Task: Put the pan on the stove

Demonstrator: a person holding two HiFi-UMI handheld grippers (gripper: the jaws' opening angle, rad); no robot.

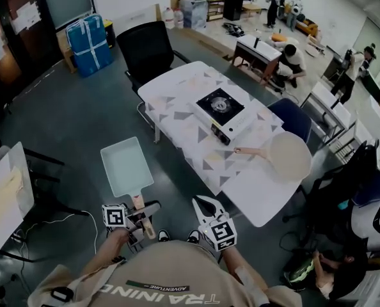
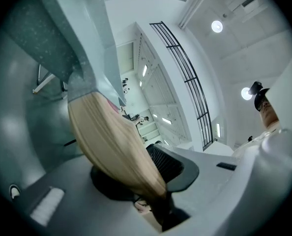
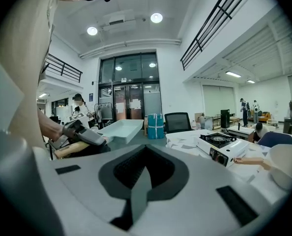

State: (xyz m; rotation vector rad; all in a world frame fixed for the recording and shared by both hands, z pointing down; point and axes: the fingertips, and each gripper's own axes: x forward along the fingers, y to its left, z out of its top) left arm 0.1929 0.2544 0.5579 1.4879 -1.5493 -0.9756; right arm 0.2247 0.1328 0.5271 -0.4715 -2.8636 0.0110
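L gripper (image 1: 145,211): clamped on wooden handle (image 2: 111,141) of rectangular pan (image 1: 126,165), lower left, off table (image 1: 171,98); R gripper (image 1: 204,206): jaws together, empty; step: carry; next: bring pan level onto stove (image 1: 221,109), frame centre

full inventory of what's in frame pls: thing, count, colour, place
rectangular pan: 1, pale green with wooden handle, held over the floor near left of the table
round pan: 1, cream with wooden handle, on the table's right end
stove: 1, white with black top, mid table
table: 1, white patterned cover, centre
office chair: 1, black, behind the table
blue chair: 1, right of the table
bags: count unclear, blue, far left
people: several, far background
left gripper: 1, shut on the rectangular pan's handle
right gripper: 1, shut, empty
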